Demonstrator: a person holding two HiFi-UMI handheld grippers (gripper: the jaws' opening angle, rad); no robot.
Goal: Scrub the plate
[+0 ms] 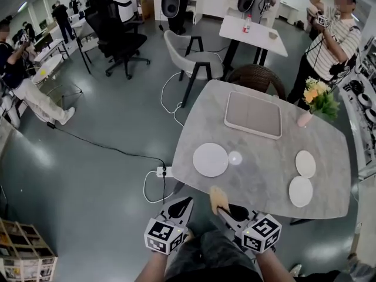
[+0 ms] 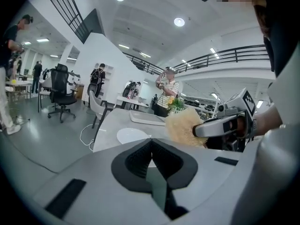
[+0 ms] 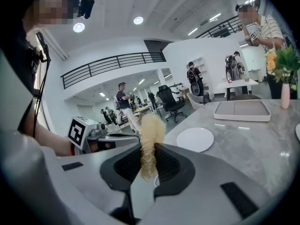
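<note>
Pads of our right tongs [image 3: 149, 159] are squeezing a tan, fibrous scrubber [image 3: 151, 132], and its tuft is sticking out past the tips. We are holding our left tongs [image 2: 151, 146] fully closed with nothing between them, just beside the right pair. Both are hovering at the near edge of the grey bench [image 1: 264, 178]. Ahead of them the plate [image 1: 210, 159] is lying flat and untouched, well apart from the scrubber, with a small white disc [image 1: 235, 157] just beside it. Two smaller plates [image 1: 305, 163] are sitting off to our right. A rectangular tray [image 1: 253, 114] and a flower vase [image 1: 317, 101] are standing farther back.
</note>
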